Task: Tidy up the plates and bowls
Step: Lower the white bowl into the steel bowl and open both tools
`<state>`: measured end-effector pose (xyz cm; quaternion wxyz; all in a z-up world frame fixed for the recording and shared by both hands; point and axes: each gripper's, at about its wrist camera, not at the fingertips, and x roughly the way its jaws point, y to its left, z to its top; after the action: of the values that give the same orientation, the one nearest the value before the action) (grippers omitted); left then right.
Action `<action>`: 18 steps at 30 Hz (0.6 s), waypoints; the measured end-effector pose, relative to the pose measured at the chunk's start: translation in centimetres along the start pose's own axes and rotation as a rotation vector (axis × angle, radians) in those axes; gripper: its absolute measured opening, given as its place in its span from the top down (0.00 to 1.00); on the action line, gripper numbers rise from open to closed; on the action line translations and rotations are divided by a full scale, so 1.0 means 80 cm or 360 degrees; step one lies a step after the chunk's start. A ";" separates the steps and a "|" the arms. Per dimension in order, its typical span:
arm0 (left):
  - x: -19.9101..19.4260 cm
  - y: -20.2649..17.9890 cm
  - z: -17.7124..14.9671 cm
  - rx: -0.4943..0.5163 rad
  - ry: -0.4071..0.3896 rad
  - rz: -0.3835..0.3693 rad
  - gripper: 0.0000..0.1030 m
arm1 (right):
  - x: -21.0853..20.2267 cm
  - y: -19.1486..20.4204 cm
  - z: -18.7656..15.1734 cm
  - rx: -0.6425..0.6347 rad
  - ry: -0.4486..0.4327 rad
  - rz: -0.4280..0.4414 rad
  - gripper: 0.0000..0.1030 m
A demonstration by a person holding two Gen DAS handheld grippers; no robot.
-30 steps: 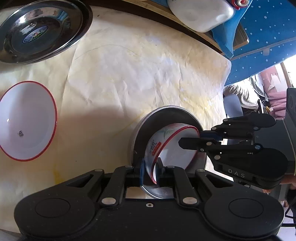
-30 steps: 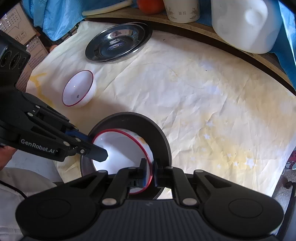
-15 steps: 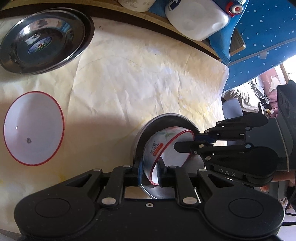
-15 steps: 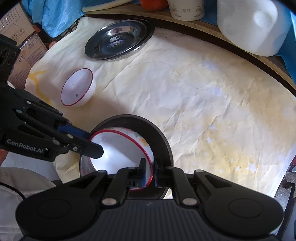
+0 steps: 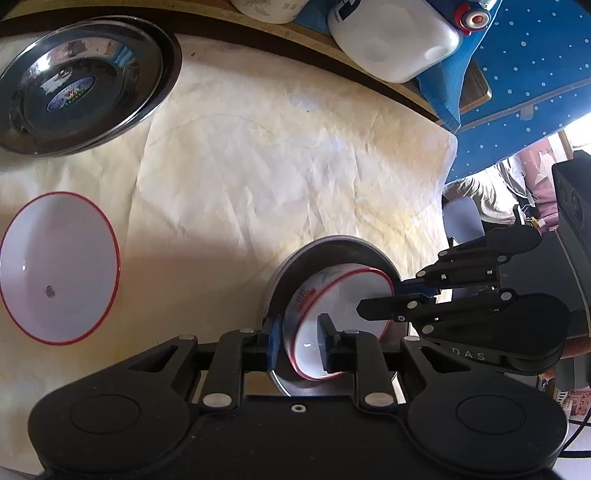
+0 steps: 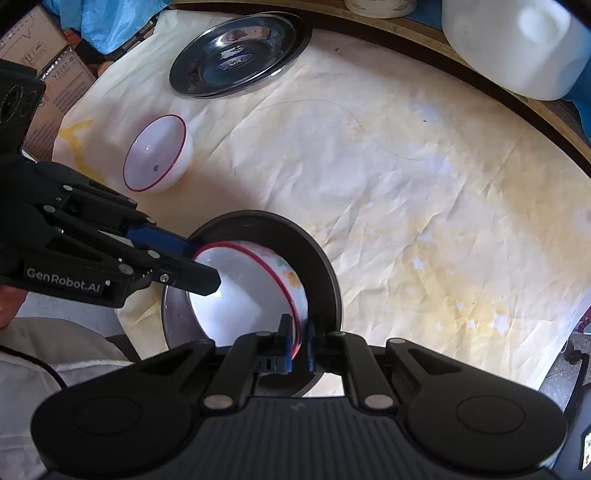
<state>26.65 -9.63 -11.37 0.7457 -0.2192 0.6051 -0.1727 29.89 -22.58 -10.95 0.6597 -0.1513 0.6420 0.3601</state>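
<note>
A white flowered bowl with a red rim (image 5: 343, 295) (image 6: 251, 291) leans tilted inside a steel plate (image 5: 332, 251) (image 6: 321, 266) near the table's front edge. My right gripper (image 6: 298, 343) (image 5: 380, 295) is shut on one side of the bowl's rim. At the opposite side, my left gripper (image 5: 299, 339) (image 6: 195, 262) straddles the rim. Its jaws are opening, and a gap shows between each pad and the bowl wall. A second red-rimmed white bowl (image 5: 55, 266) (image 6: 159, 155) sits upright to the left. Stacked steel plates (image 5: 81, 85) (image 6: 240, 62) lie at the back left.
A creased yellowish cloth (image 5: 277, 166) covers the round table. A white plastic jug (image 5: 395, 37) (image 6: 517, 44) and a cup (image 5: 266, 7) stand along the wooden back edge. Cardboard boxes (image 6: 55, 62) and blue fabric (image 5: 517, 92) lie beyond the table.
My left gripper's jaws have spread apart around the bowl's rim, which they pinched before. The right gripper has kept its grip, and the bowl stays tilted in the steel plate.
</note>
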 end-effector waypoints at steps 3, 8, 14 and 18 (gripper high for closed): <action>-0.002 -0.002 0.001 0.0015 -0.0007 0.0002 0.75 | -0.002 -0.001 0.001 0.0000 -0.0008 -0.0015 0.89; -0.006 -0.005 0.003 0.0040 -0.0016 -0.0008 0.71 | -0.003 -0.004 0.001 0.0013 -0.0021 -0.0019 0.86; -0.014 -0.003 0.002 0.0066 -0.0023 -0.0048 0.64 | -0.008 0.001 -0.004 0.0039 -0.0061 -0.0005 0.73; -0.024 -0.003 -0.001 0.0104 -0.0046 -0.0091 0.54 | -0.021 0.013 -0.006 0.0021 -0.0115 -0.0020 0.55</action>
<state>26.20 -8.83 -9.69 0.7558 -0.2144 0.5819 -0.2105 28.98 -22.62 -9.15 0.6857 -0.1379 0.6193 0.3569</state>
